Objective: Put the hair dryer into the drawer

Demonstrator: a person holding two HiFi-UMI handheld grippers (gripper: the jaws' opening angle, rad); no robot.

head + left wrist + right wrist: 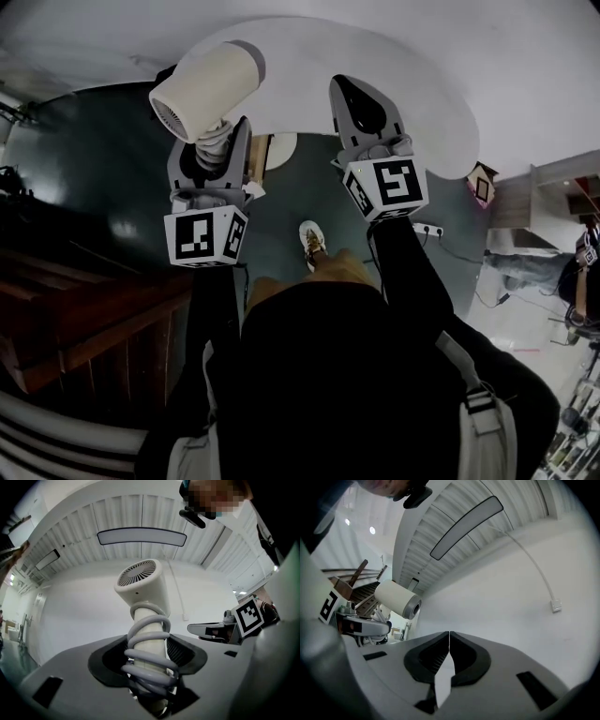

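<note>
Cream plastic is catching the light on the hair dryer (202, 89), which is riding in the air in the left tool (219, 150), out in front of the person's chest. The left gripper view is showing that tool (149, 656) clamping fairly wide on the dryer's handle, with the ribbed pads pressing from both sides. A grey cord (151, 660) is winding in several loops round the handle just where the jaws are closing on it. The hair dryer (140, 585) is standing roughly upright there, leaning a little to the left, its round grille (137, 573) facing up and toward the camera.

The right tool (361, 98) is carrying nothing. In its own view the right tool (449, 637) is showing its jaws meeting at the tips, with only a thin sliver of light lower down between them. It is hovering beside the left tool, well apart from it, and the dryer (396, 599) is showing off to its left.

In the head view both tools are pointing toward a pale curved surface (441, 103); whether that is a desk or a wall I cannot tell. Below them a white shoe (312, 242) is standing on the dark floor (94, 159), and dark brown wooden furniture (84, 309) is lying at the left.
</note>
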